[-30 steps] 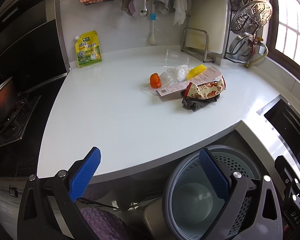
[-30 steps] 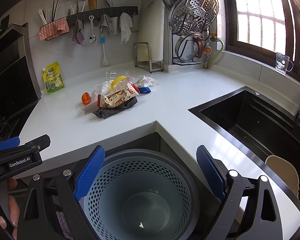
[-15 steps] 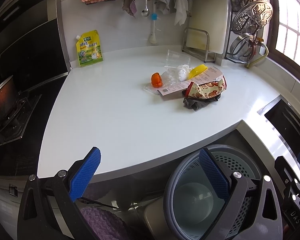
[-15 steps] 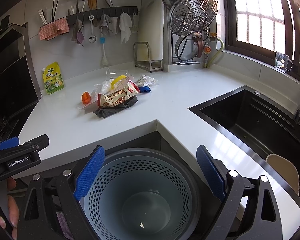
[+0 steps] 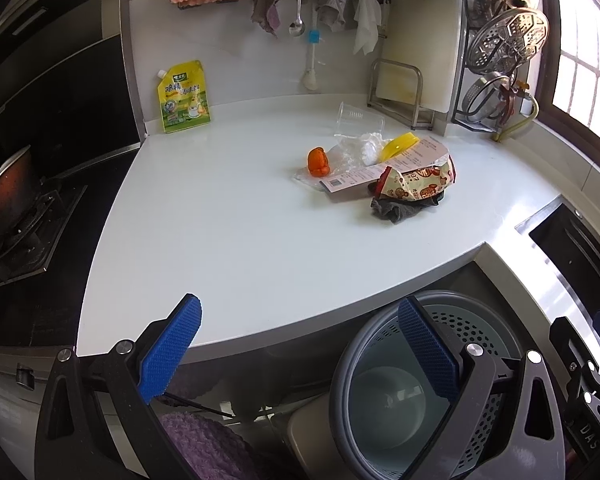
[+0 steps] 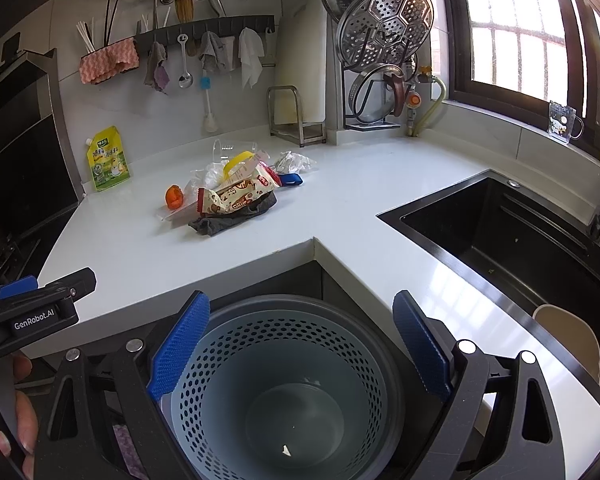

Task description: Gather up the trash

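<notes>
The grey perforated plastic bin (image 6: pixel 284 380) stands on the floor in the inner corner of the white desk (image 5: pixel 228 232), probably so rubbish can be dropped straight off the edge into it. It looks nearly empty, save a pale scrap at the bottom. Beyond the bin, well back on the desk, the trash lies heaped: a printed snack wrapper (image 6: pixel 236 196) on a dark grey rag (image 6: pixel 232 220), a long paper receipt (image 5: pixel 384 164), an orange lump (image 5: pixel 318 161), a yellow lid (image 5: pixel 400 145) and crumpled clear plastic (image 5: pixel 356 148). The left gripper (image 5: pixel 300 356) and right gripper (image 6: pixel 300 352) both hang above the bin, jaws spread wide, released, touching nothing. Collection seems not yet begun.
</notes>
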Demonstrator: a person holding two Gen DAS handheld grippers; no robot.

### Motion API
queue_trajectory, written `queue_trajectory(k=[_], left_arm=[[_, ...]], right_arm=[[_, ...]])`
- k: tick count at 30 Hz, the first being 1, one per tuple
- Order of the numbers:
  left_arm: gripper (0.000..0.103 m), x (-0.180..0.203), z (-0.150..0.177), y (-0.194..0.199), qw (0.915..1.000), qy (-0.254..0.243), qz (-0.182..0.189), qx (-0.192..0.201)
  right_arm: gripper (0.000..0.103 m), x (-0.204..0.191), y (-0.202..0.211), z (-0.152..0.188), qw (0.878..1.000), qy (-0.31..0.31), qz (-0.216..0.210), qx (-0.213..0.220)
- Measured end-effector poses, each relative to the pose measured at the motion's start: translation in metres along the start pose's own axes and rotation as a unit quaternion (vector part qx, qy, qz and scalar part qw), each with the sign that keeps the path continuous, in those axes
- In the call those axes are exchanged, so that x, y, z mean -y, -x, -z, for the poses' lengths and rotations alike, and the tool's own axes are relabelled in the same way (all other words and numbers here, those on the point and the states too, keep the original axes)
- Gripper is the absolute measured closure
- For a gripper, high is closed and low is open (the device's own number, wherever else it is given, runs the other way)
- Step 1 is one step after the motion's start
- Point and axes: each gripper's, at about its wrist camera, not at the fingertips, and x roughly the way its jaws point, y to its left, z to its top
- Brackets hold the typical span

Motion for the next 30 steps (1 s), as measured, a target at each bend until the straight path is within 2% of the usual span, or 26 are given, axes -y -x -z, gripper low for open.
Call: queue_trajectory(k=[8,16,23,30], left_arm=[[0.006,-0.005,0.002,-0.004,1.0000,0.002,-0.002,-0.002],[0.006,-0.019,0.003,-0.024,0.9997,0.015,-0.011,-0.013],[0.006,-0.031,-0.011,-0.047,0.9995,0.019,-0.020,-0.014],[0.006,-0.041,-0.026,-0.073,0.9992,0.024,-0.026,-0.017]], right_arm=[[0.014,-0.002,-0.003,0.004,1.000,0.002,-0.004,0.000],[0.014,-0.006,-0.025,0.005,1.000,0.005,-0.013,-0.015],[0.014,-0.018,-0.055,-0.014,0.999,0.017,-0.031,-0.018],[0.014,-0.030,-0.102,-0.043,0.998,0.018,-0.046,-0.029]])
